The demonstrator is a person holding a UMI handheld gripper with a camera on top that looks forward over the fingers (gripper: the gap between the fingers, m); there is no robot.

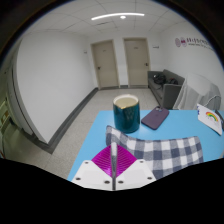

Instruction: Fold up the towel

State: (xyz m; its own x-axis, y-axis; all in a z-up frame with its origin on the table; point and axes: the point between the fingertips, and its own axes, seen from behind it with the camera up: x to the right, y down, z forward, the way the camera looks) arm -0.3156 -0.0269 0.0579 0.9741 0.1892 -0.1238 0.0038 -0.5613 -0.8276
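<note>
My gripper (116, 150) hangs over a light blue table (100, 130). Its two magenta pads (103, 166) are pressed together and pinch a corner of a grey and white checked towel (170, 154). The towel spreads from the fingertips to the right across the table, crumpled, with its near edge lifted at the fingers.
A dark green mug (126, 113) stands just beyond the fingertips. A dark purple notebook (155, 118) lies to the right of the mug. A white and yellow object (212, 119) sits at the far right of the table. Beyond are a grey floor, doors and a dark sofa (165, 84).
</note>
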